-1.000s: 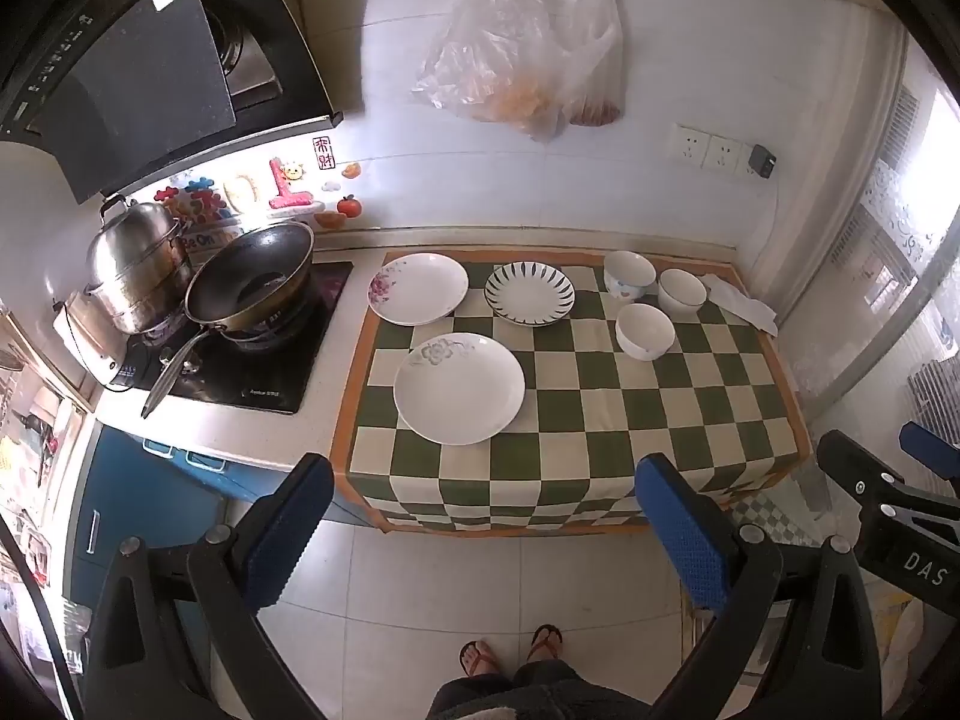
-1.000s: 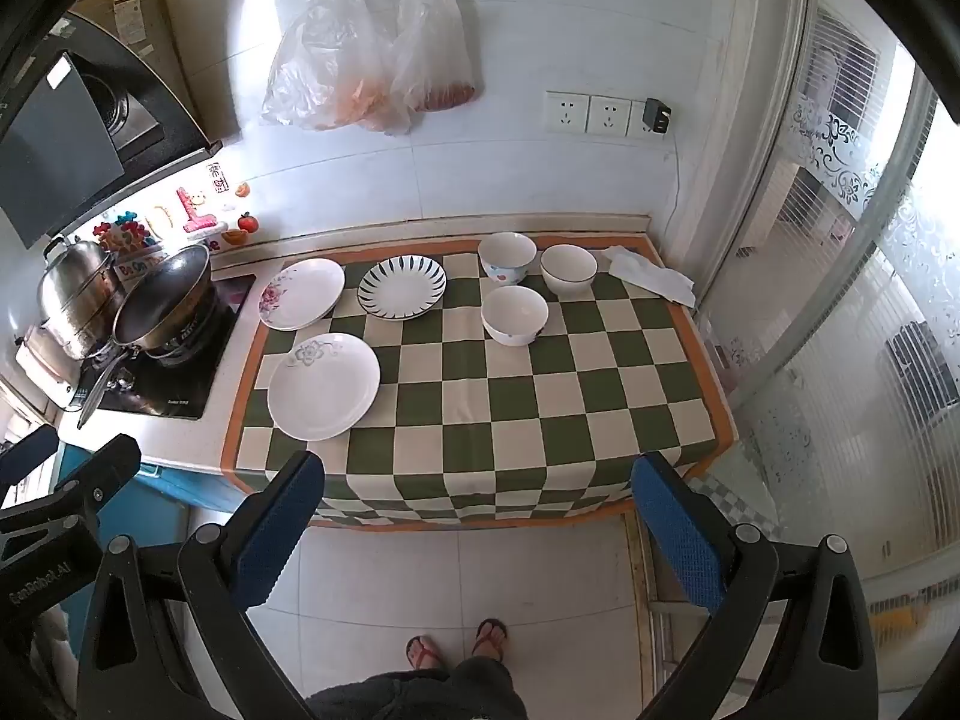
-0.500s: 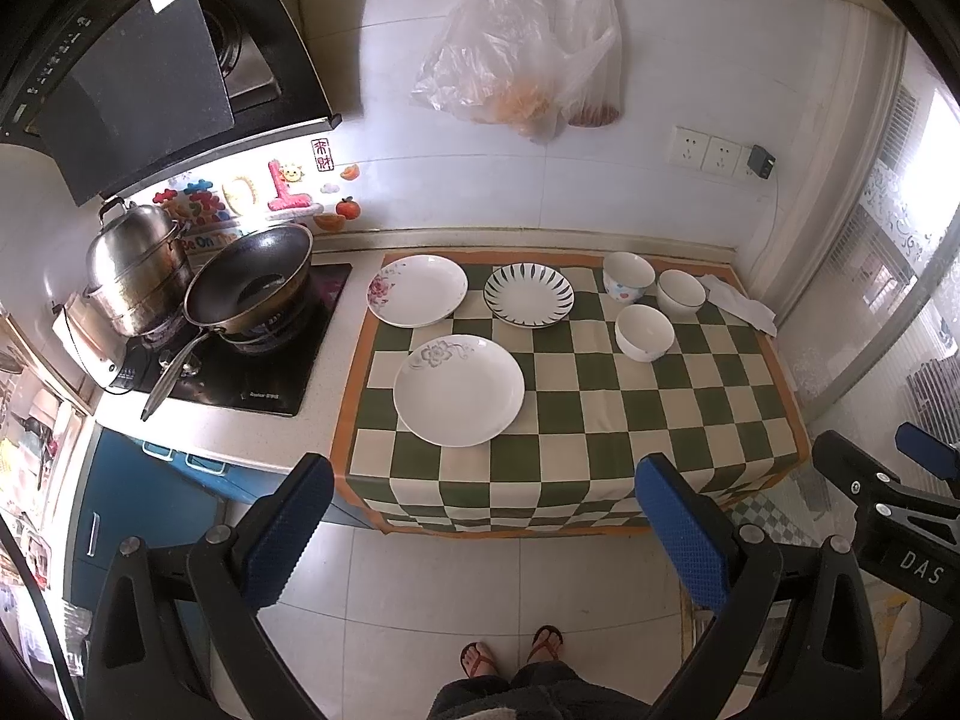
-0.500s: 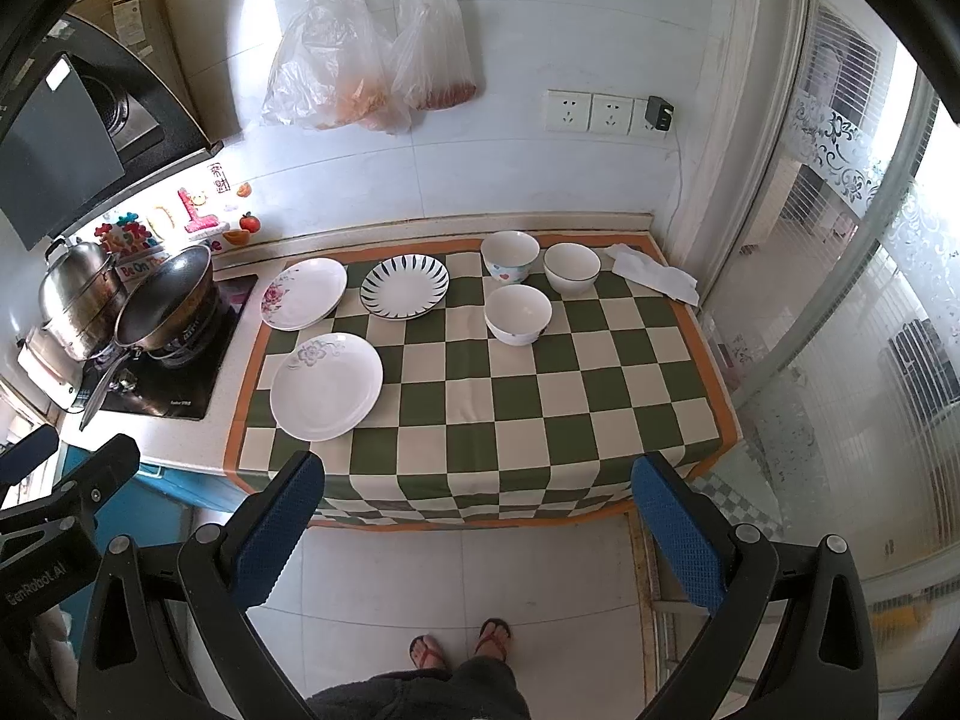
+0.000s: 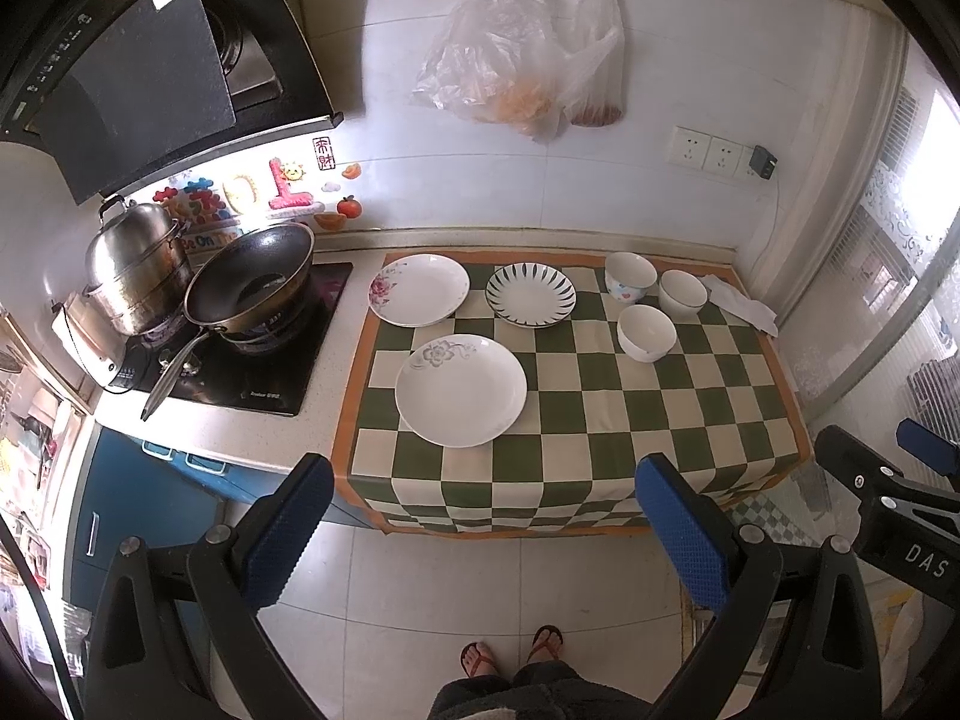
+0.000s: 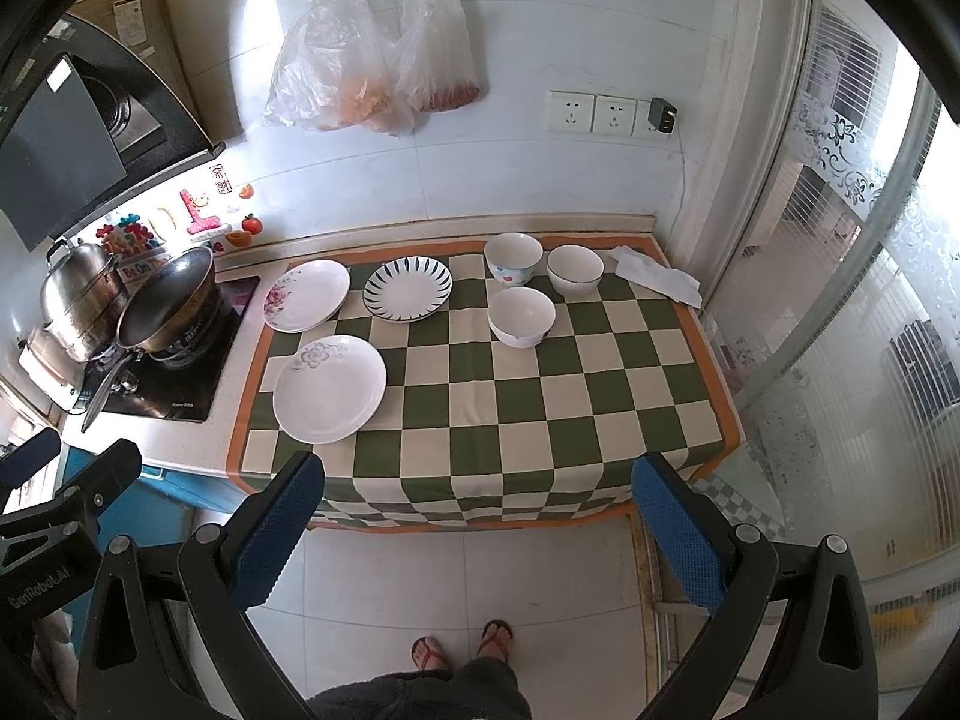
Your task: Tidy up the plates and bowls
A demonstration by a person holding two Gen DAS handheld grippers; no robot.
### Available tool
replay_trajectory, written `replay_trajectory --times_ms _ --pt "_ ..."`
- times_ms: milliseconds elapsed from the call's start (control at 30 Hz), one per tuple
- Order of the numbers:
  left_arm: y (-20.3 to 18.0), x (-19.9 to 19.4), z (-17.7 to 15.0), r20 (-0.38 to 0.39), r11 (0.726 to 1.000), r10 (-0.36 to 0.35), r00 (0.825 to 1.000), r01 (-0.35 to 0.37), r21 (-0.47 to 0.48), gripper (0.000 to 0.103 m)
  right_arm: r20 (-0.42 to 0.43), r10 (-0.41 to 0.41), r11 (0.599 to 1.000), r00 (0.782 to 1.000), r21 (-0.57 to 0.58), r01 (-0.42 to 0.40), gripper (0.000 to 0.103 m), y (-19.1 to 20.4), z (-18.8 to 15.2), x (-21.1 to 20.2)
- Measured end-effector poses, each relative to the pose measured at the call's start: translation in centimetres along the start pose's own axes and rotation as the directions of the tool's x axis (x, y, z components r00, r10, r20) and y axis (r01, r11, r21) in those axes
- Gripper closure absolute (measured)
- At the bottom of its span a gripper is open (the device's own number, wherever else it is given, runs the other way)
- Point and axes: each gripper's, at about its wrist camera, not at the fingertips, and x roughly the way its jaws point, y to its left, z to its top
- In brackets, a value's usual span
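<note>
- left gripper and right gripper hang above the floor in front of the counter, jaws wide, holding nothing
- on the checkered cloth: grey-flower plate near the front left, pink-flower plate and striped plate behind it
- three bowls clustered at back right: plain bowl, patterned bowl, dark-rimmed bowl
- wok on the stove, left of the cloth

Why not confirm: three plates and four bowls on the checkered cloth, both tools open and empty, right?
Wrong on the bowls: there are three, not four: the bowl with a coloured print, the dark-rimmed bowl and the nearer white bowl, per the right wrist view. The rest stands.
</note>
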Motion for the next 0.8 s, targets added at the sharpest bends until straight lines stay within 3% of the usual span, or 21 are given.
replay_trajectory --times_ms 800 --pt "1.1 0.8 -0.4 -0.006 1.000 -0.006 1.000 0.006 0.000 0.000 -0.002 0.002 1.000 1.000 -0.005 -0.002 0.000 0.7 0.2 0.6"
